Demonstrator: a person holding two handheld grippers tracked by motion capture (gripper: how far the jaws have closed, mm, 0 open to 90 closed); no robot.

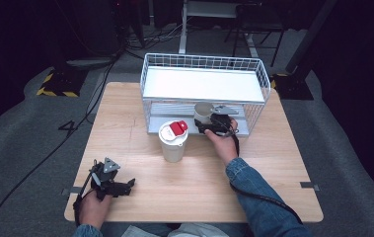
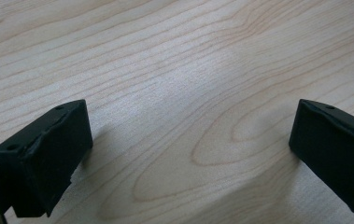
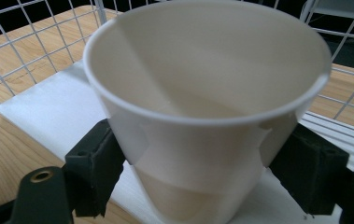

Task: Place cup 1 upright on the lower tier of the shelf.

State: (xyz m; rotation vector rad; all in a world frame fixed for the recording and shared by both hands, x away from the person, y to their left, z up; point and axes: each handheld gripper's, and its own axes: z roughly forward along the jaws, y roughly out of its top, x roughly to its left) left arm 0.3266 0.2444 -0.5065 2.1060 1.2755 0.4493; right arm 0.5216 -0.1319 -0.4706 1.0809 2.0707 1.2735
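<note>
2 grippers are at work on a wooden table (image 1: 125, 103). The right gripper (image 1: 213, 123) is up by the front of a white wire rack (image 1: 202, 61) that stands at the far side of the table. Its 2 black jaws squeeze a white paper cup (image 3: 202, 116), 1 jaw on each side, low down on the cup. The cup stands upright with its open mouth up, and it looks empty inside. In the right gripper view the cup sits on a white sheet (image 3: 48, 112) at the bottom of the rack, and thin white wires cross behind it. From the high view the cup is at the front of the lower level of the rack, under the white top shelf (image 1: 202, 84).

1 more cup stands on the table just in front of the rack. This taller cup (image 1: 172, 140) is white with a white lid and a red tab on top. It is near the right gripper, a little to its left, and nothing touches it.

The left gripper (image 1: 120, 186) rests low near the front left edge of the table, well apart from both cups. Its jaws are spread wide with bare wood between them.
</note>
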